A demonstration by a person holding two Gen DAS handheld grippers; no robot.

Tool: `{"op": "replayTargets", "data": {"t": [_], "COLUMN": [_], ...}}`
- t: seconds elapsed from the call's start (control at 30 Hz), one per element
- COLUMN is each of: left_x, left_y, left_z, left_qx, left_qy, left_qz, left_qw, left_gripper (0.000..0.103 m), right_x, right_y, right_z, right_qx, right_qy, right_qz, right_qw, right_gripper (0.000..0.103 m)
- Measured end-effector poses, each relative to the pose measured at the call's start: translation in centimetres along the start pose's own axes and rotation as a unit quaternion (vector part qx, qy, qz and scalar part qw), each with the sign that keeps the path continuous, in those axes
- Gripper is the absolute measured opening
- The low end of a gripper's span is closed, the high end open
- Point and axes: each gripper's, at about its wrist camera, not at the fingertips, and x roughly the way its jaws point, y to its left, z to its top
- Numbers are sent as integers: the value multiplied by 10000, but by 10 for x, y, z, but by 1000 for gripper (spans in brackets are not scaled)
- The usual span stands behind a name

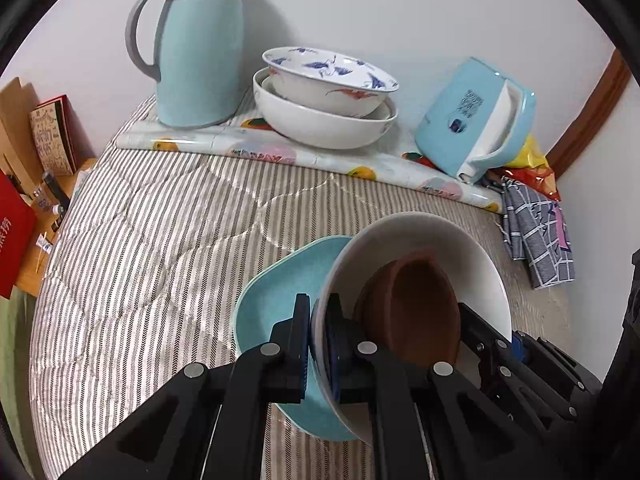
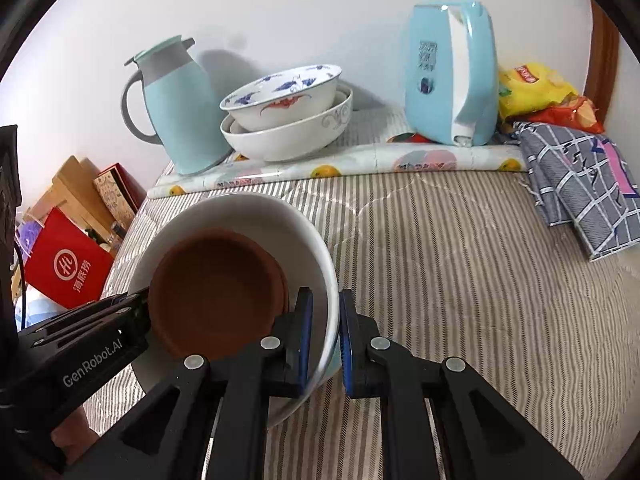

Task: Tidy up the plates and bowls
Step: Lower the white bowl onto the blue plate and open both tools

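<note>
Left wrist view: left gripper [image 1: 318,344] is clamped on the near rim of a white bowl [image 1: 472,248], one finger inside, one outside, jaws nearly together. A brown bowl [image 1: 416,304] sits nested inside it. A teal plate [image 1: 264,300] lies just beside and partly under the white bowl, above the striped quilt [image 1: 152,240].

Right wrist view: right gripper [image 2: 325,340] pinches the opposite rim of the same white bowl [image 2: 248,210], jaws almost closed on the wall. The bowl is tilted, carried between both grippers; brown bowl [image 2: 216,288] inside.

At the back, on a fruit-print mat [image 2: 360,162]: a crane-pattern bowl [image 2: 280,96] stacked in a larger white bowl [image 2: 288,136], between a teal thermos jug [image 2: 180,104] and a blue kettle [image 2: 448,76]. Checked cloth [image 2: 580,184] lies at the right.
</note>
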Motion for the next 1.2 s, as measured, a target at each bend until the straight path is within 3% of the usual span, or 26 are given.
{"op": "replayTargets", "data": {"t": [0.63, 1.2], "left_x": [37, 40], "left_y": [29, 35], "left_z": [-2, -4], "left_qx": [-259, -256], "left_qy": [302, 274], "left_qz": [50, -140], "left_qw": [9992, 9992], "left_gripper": [9, 12], "right_x": [47, 48], "right_y": [9, 9], "right_z": [-1, -4], "right_qx": [-53, -88], "right_qy": [411, 309], "right_qz": [79, 136], "right_qw": [9991, 9994], "right_gripper": [12, 13]}}
